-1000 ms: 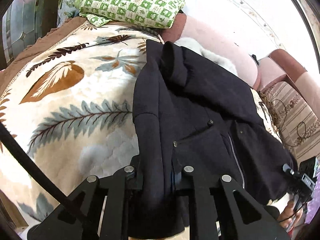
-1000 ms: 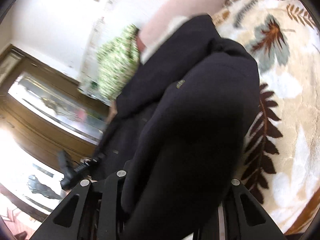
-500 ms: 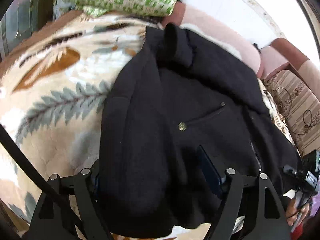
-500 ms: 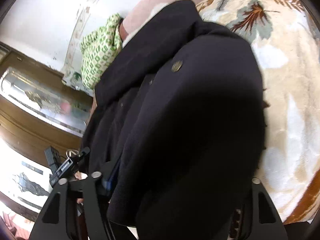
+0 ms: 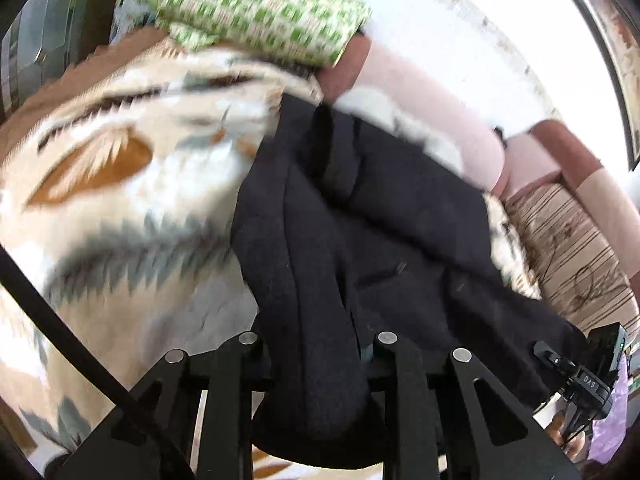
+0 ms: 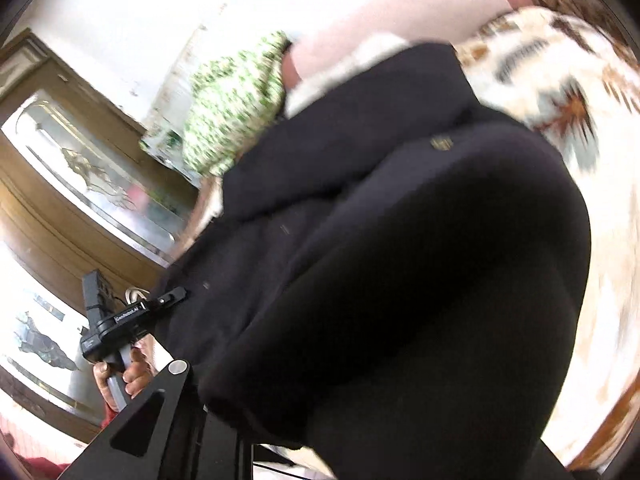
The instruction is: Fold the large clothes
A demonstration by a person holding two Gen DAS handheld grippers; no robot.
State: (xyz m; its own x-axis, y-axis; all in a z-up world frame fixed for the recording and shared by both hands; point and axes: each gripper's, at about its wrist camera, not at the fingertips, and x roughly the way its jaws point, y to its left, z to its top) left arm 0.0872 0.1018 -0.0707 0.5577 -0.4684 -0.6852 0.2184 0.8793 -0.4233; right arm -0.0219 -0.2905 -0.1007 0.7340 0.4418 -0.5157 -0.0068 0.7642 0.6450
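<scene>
A large black coat [image 5: 384,216] lies on a leaf-patterned blanket [image 5: 120,200] over a bed. My left gripper [image 5: 316,344] is shut on a thick fold of the coat at its near left edge; cloth bulges between and below the fingers. In the right wrist view the coat [image 6: 400,260] fills most of the frame and drapes over my right gripper [image 6: 360,420]. Only its left finger [image 6: 160,408] shows; the right finger and the gap are hidden by cloth. The blanket also shows in the right wrist view [image 6: 580,120].
A folded green-checked cloth [image 5: 260,4] lies at the head of the bed against a pink headboard [image 5: 440,120]. A striped sofa [image 5: 580,248] stands to the right. A wooden cabinet with glass [image 6: 80,184] stands to the left in the right wrist view.
My left gripper was open half a second ago and has closed on the coat's edge. The right gripper has moved under the coat, which now covers more of it. Both views are motion-blurred.
</scene>
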